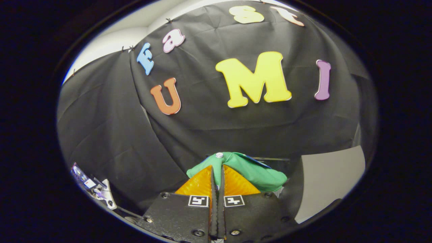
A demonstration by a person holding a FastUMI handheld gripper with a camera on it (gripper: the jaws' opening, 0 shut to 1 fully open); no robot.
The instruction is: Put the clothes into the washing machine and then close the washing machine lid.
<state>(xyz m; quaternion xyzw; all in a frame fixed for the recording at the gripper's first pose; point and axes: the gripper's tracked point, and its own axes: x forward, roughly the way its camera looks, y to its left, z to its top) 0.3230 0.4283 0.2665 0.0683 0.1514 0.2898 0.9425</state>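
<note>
A green garment [260,175] with a small metal snap button [219,155] bunches up just ahead of my fingertips and spills to their right. My gripper [217,170] is shut, its two fingers nearly touching, with a fold of the green cloth pinched between the tips. The garment hangs raised in front of the black cloth wall [209,128]. A bit of blue [251,158] peeks out along the garment's far edge.
A pale flat panel [330,175] stands to the right, beyond the garment. Low on the left sits a small white and dark device [96,190] with stickers on it.
</note>
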